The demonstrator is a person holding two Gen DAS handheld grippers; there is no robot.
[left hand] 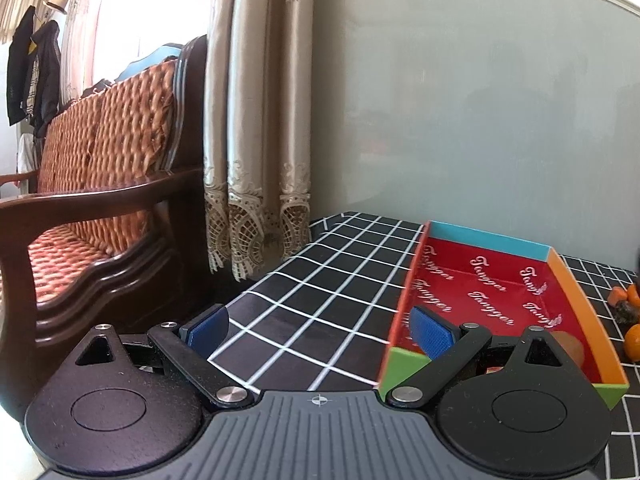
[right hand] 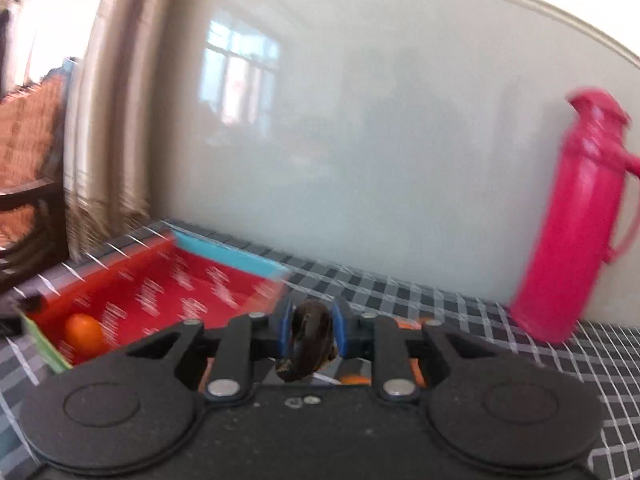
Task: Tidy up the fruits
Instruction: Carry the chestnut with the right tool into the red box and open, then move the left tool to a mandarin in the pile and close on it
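Note:
A red paper tray [left hand: 492, 296] with coloured edges lies on the black grid tablecloth; it also shows in the right wrist view [right hand: 160, 280]. An orange fruit [right hand: 83, 333] lies in its near corner, partly seen in the left wrist view [left hand: 570, 346]. My left gripper [left hand: 320, 330] is open and empty, its right finger over the tray's near left corner. My right gripper [right hand: 311, 332] is shut on a dark brown fruit [right hand: 308, 344], held above the cloth just right of the tray. More orange fruits [left hand: 632, 340] and a dark one [left hand: 626, 312] lie right of the tray.
A pink thermos [right hand: 580, 220] stands at the back right against the grey wall. A wooden sofa [left hand: 100, 216] with woven cushions and a curtain [left hand: 256, 120] stand left of the table. Orange fruit pieces [right hand: 354, 379] lie under the right gripper.

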